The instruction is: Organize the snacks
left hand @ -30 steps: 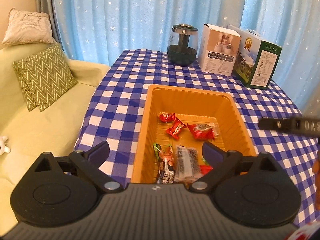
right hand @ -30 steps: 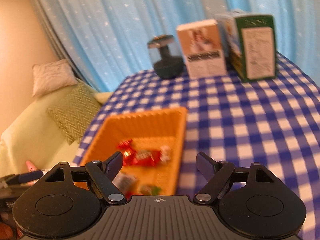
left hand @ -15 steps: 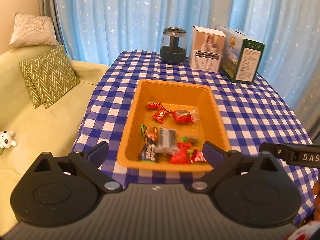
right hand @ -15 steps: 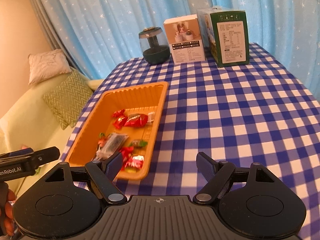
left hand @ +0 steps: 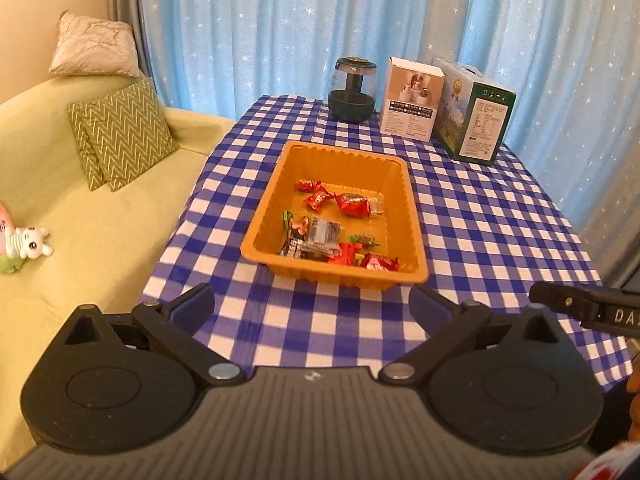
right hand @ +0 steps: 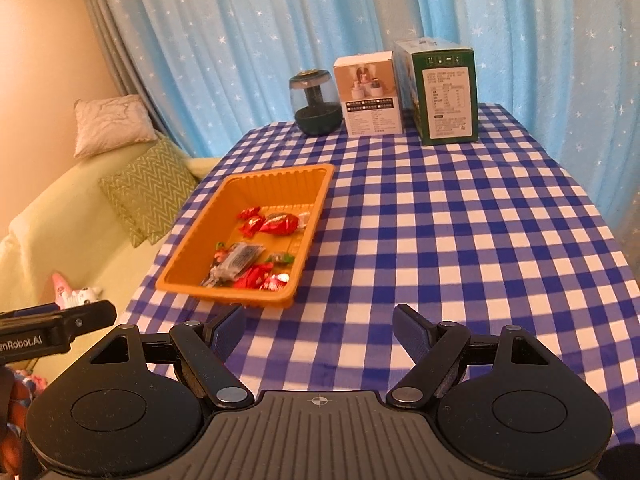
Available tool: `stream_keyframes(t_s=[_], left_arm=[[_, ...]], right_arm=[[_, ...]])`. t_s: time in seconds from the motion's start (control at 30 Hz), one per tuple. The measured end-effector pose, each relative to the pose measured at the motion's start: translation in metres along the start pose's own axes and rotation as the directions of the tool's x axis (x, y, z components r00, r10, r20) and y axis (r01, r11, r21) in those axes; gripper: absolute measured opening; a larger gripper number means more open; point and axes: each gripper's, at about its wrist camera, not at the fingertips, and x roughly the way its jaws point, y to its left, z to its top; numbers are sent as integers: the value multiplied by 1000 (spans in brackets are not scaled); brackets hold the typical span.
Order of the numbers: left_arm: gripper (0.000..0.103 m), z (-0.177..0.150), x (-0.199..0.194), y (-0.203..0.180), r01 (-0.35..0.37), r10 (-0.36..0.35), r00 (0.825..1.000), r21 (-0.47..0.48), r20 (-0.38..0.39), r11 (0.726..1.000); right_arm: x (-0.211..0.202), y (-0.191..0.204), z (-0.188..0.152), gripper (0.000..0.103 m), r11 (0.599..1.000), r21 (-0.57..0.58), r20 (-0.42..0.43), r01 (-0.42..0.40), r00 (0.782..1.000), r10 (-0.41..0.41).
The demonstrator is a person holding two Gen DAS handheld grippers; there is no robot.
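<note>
Orange tray [left hand: 412, 216] sits on the checked tablecloth [right hand: 460, 240] with every wrapped snack [left hand: 354, 205] inside it and none loose on the cloth, so the sorting looks finished; left gripper [left hand: 312, 304] and right gripper [right hand: 318, 330] both stand spread and empty, and since a second ago both have pulled back from over the tray, which now looks smaller and farther off

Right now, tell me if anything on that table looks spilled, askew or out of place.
Nothing stands out. The wrapped snacks all lie inside the orange tray, none on the checked tablecloth. The two boxes and the dark jar stand upright at the far edge.
</note>
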Motion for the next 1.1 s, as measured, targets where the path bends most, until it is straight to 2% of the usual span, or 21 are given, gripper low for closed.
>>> stream_keyframes(t_s=[0.17,0.47,1.1], left_arm=[[103,-13,-19,-7,-7,8,1000,25,-17,1000],[103,-30,-47,-18,-26,27,1000,66,-3,997],[103,-49,-82,-31,-20,19,1000,77,25,997]], right_arm=[[-17,3,-14,80,1000,-6,-4,-2,1000,2],[-44,9,-34,80,1000,-4,11,7,1000,-7],[-88,18,-53,80,997,-59,37,45,998,-43]])
